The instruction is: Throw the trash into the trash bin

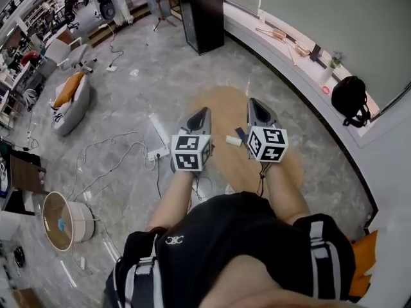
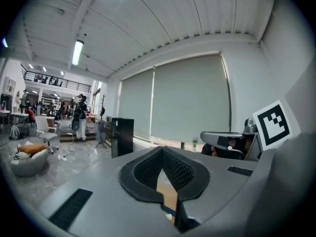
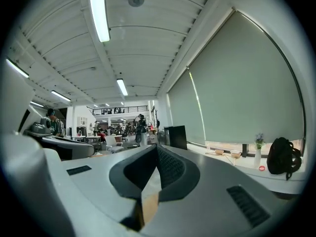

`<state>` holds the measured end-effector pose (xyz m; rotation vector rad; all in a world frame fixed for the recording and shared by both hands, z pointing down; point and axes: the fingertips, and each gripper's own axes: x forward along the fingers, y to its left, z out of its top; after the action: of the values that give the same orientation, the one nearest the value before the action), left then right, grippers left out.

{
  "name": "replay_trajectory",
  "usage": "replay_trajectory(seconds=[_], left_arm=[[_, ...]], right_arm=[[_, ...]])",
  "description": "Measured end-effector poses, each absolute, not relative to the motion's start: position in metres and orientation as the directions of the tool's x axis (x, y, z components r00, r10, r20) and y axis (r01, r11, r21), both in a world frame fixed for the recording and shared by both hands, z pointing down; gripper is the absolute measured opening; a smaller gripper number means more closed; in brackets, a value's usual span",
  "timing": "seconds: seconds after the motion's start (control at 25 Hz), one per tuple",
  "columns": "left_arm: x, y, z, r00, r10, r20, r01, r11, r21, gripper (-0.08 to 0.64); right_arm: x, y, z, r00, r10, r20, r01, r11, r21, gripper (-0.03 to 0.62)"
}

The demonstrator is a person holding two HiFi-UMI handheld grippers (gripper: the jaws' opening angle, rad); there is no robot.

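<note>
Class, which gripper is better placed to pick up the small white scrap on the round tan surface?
Right, probably: the white scrap appears nearer the right gripper than the left gripper. Both are shut and empty, so it must open first.

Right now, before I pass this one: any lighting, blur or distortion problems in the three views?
Head view: even, soft light, no hard shadows; the window ledge bows from fisheye. Left gripper view: black round vignette, ceiling tube blown out, left gripper slightly soft up close. Right gripper view: same vignette, overhead tube glares white; backpack readable.
</note>
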<state>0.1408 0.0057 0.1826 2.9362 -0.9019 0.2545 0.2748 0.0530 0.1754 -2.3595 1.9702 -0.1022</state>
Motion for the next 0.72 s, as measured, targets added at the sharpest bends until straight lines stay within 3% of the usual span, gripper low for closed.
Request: replay_trajectory(seconds=[0.4,0.72], left_arm=[[0.208,-0.089,0.208,0.785,-0.565,0.255,-0.596,-0.800,0.063,0.012],[0.222,-0.124,0.246,0.787,-0.518,0.336,-0.580,-0.806,0.116,0.012]], right_arm=[[0.354,-0.041,0.201,0.150,-0.985,0.081,-0.981,-0.159,-0.110,0.012],[0.371,-0.071,0.246,0.181,-0.968,0.176,-0.974,-0.201,-0.104,0.012]])
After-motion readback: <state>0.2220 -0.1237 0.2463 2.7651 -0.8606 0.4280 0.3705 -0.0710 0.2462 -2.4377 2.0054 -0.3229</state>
